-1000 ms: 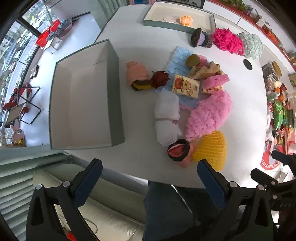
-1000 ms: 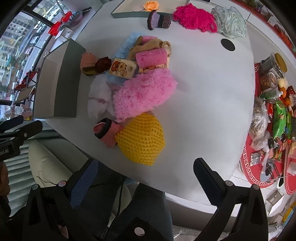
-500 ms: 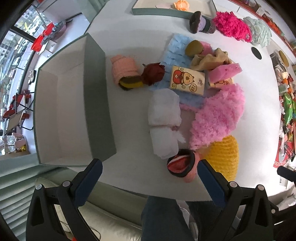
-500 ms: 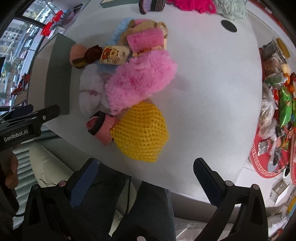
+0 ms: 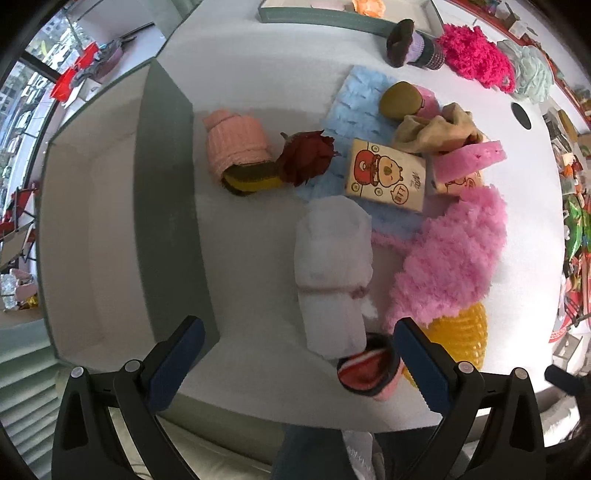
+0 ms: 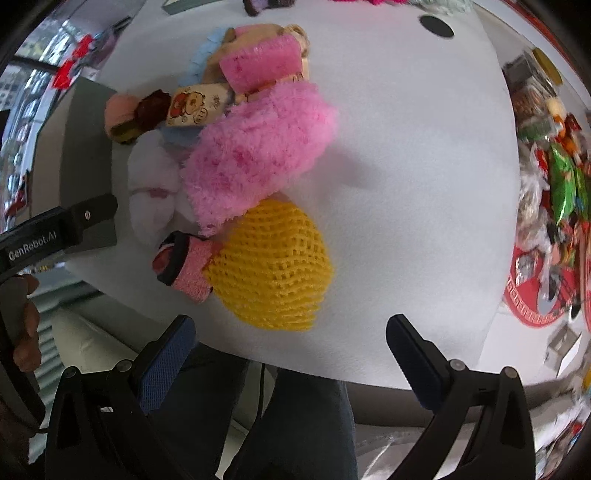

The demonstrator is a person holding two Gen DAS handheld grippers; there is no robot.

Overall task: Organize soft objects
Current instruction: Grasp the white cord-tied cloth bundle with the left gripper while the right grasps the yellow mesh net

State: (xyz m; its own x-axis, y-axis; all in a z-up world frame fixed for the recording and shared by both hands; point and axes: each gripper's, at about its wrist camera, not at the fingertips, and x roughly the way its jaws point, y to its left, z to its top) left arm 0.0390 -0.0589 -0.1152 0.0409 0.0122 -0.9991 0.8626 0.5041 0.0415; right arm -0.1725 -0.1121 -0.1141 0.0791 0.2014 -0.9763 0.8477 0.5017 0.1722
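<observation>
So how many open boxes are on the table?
2. One large box is at the table's left edge beside the pile. A second box lies at the far edge, partly out of view; others may be hidden.

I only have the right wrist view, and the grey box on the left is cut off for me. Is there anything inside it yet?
Observer: No. In the left wrist view the grey box is open on top and nothing lies inside it.
Operator: What is beyond the pile, at the far edge?
Observer: A second tray with an orange flower in it.
Operator: And the left gripper, is it carrying something?
Observer: No. The left gripper is open with nothing between its fingers, and the white bundle lies just ahead of it on the table.
</observation>
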